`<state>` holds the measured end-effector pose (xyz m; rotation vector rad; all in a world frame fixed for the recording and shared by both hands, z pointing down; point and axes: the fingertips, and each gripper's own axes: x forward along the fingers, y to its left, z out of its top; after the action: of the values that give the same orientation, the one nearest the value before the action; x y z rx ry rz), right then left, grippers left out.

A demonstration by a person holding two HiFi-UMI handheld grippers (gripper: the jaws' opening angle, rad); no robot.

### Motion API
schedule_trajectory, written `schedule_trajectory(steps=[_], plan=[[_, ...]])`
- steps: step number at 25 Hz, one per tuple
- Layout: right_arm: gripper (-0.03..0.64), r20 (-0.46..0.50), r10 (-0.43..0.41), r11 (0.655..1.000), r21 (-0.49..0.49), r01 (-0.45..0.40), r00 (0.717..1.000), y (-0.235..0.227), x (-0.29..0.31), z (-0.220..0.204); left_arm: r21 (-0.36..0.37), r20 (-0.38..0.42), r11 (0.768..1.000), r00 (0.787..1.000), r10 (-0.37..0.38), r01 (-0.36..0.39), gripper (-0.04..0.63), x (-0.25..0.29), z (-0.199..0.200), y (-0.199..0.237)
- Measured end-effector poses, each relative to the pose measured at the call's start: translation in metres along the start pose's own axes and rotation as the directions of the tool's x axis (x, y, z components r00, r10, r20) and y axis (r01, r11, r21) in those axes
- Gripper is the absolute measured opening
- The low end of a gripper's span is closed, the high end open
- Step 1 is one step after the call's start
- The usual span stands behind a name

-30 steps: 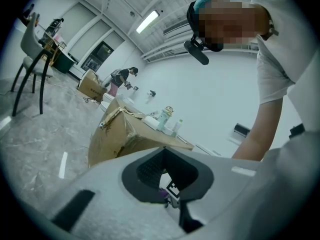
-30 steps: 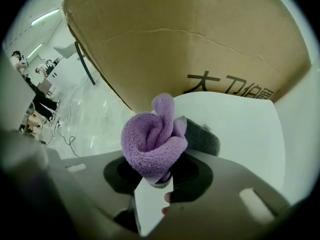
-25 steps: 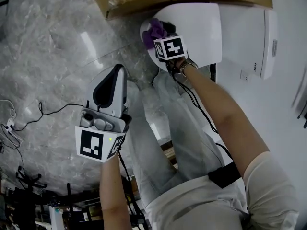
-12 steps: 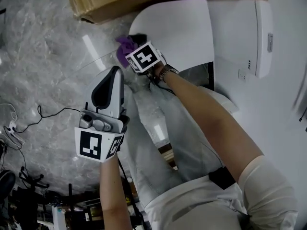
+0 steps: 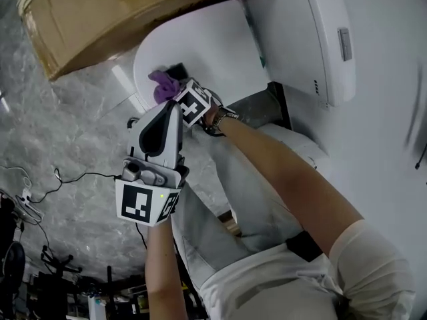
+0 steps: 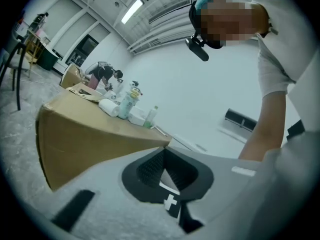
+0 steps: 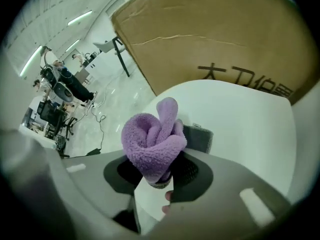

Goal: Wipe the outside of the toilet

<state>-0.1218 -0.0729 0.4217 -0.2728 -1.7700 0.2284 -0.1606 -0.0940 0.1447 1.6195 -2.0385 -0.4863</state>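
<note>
The left claw (image 5: 171,109) is held up in front of the body and points forward. Its jaws are pressed together with nothing between them, and its marker cube (image 5: 143,204) faces the head camera. The bare left forearm (image 5: 162,265) runs straight up to it. The right arm (image 5: 287,179) reaches further out, almost straight, and passes just to the right of the left claw. At its end the right claw (image 5: 175,80) has its jaws clamped on a bunched purple cloth (image 5: 161,84), which sticks out past the tips. The two claws sit close together, the right one beyond the left.
</note>
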Motion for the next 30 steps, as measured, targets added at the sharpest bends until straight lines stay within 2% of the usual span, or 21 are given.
schedule_trajectory(steps=[6,10,13,17,21,24,30], plan=[[0.131,0.005,-0.142,0.977,0.165,0.139,0.990,-0.129,-0.048,-0.060,0.014,-0.040,0.998,0.998,-0.053,0.053,0.005,0.050,-0.018,-0.041],[0.131,0.038,-0.235,0.949,0.227,0.220,0.971,-0.194,-0.082,-0.086,0.007,-0.053,0.996,0.995,-0.085,0.086,0.005,0.076,-0.029,-0.066],[0.132,0.044,-0.280,0.928,0.267,0.259,0.959,-0.223,-0.097,-0.105,-0.011,-0.063,0.993,0.991,-0.121,0.120,0.005,0.092,-0.041,-0.087],[0.132,0.041,-0.320,0.904,0.313,0.292,0.946,-0.238,-0.103,-0.122,-0.027,-0.084,0.986,0.982,-0.169,0.167,0.005,0.099,-0.056,-0.104],[0.132,0.052,-0.354,0.863,0.404,0.305,0.934,-0.240,-0.099,-0.121,-0.030,-0.108,0.980,0.974,-0.198,0.196,0.005,0.083,-0.068,-0.099],[0.132,0.040,-0.376,0.838,0.440,0.321,0.926,-0.238,-0.093,-0.123,-0.033,-0.118,0.983,0.976,-0.183,0.181,0.005,0.062,-0.073,-0.082],[0.130,0.011,-0.414,0.796,0.490,0.356,0.910,-0.221,-0.083,-0.118,-0.045,-0.098,0.992,0.988,-0.121,0.117,0.005,0.004,-0.059,-0.030]])
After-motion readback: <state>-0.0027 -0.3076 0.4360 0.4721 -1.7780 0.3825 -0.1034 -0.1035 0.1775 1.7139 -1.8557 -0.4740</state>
